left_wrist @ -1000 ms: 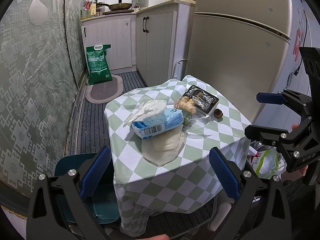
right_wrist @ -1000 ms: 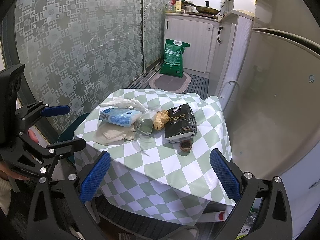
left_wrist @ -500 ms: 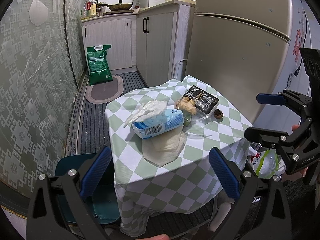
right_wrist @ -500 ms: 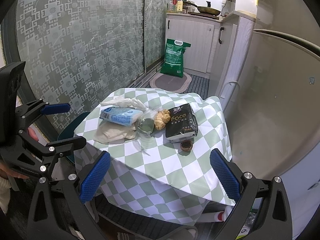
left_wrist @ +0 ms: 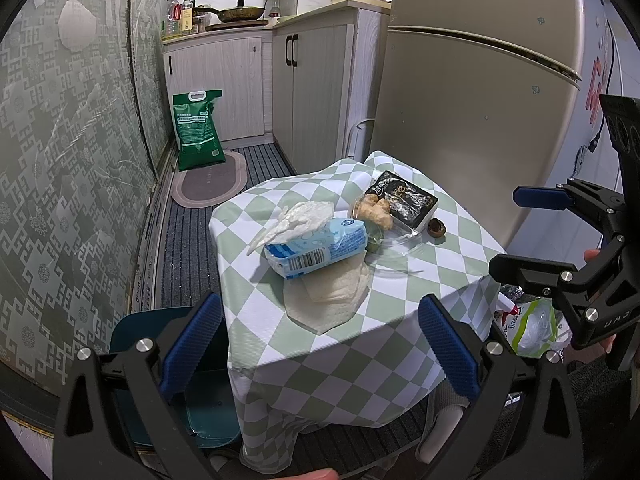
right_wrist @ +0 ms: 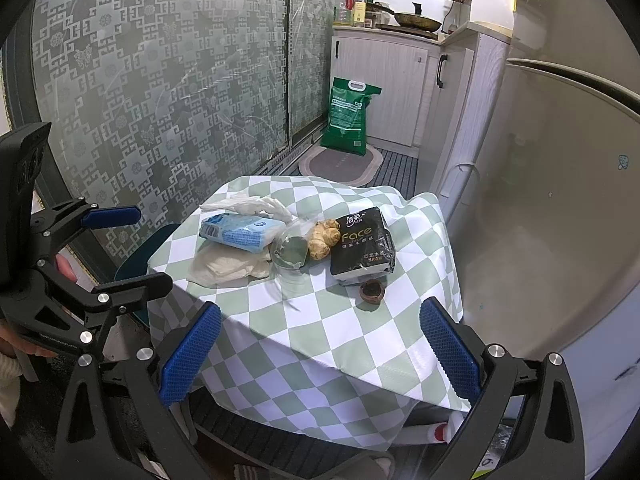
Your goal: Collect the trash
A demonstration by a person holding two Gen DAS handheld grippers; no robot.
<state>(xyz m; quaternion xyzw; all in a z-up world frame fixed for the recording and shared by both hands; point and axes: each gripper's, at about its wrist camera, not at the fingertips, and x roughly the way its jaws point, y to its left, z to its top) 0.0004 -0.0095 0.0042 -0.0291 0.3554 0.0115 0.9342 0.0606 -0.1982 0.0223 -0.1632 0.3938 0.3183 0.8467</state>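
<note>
A small table with a green-and-white checked cloth (left_wrist: pixel 360 344) (right_wrist: pixel 360 344) holds a blue tissue pack (left_wrist: pixel 316 250) (right_wrist: pixel 240 234), crumpled white paper (left_wrist: pixel 300 216) (right_wrist: pixel 244 204), flat used tissues (left_wrist: pixel 332 300) (right_wrist: pixel 228 266), a clear plastic bag (left_wrist: pixel 392 244) (right_wrist: pixel 290 254), a ginger root (left_wrist: pixel 374 212) (right_wrist: pixel 322 238), a black "Face" tissue pack (left_wrist: pixel 404 198) (right_wrist: pixel 362 246) and a brown nut shell (left_wrist: pixel 437 227) (right_wrist: pixel 372 292). My left gripper (left_wrist: pixel 318 344) is open and empty, short of the table. My right gripper (right_wrist: pixel 318 350) is open and empty, also short of it.
A teal bin (left_wrist: pixel 192 360) stands at the table's left. A white-green plastic bag (left_wrist: pixel 534 328) lies on the floor at the right. A fridge (left_wrist: pixel 480 100) stands behind, and a green sack (left_wrist: pixel 198 136) and a mat (left_wrist: pixel 208 180) beyond.
</note>
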